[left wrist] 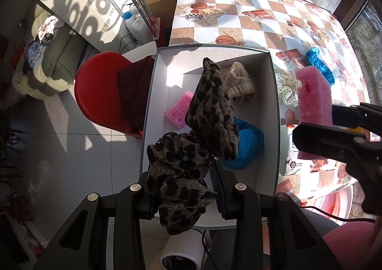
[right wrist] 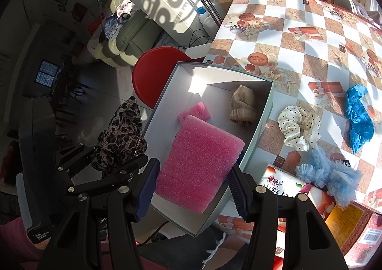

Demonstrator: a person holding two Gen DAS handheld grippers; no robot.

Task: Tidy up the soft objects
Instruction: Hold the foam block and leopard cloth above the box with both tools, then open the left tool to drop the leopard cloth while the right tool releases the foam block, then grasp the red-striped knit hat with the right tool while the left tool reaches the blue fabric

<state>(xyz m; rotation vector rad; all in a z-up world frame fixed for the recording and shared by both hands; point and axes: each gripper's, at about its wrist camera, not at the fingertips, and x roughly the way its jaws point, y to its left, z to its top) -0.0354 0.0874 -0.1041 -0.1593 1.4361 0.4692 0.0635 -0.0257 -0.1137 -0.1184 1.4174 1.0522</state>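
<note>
Left gripper (left wrist: 185, 194) clamped on leopard cloth (left wrist: 181, 174), dangling over near end of white box (left wrist: 214, 51). Right gripper (right wrist: 193, 189) squeezing pink foam block (right wrist: 198, 162) above box's right side.

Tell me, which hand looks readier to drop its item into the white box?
Probably the left: its gripper holds the leopard cloth directly over the box, whereas the right's pink foam hangs above the table beside it.

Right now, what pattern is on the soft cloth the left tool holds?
Leopard print, brown with black spots, on the soft cloth; clearest in the left wrist view.
</note>
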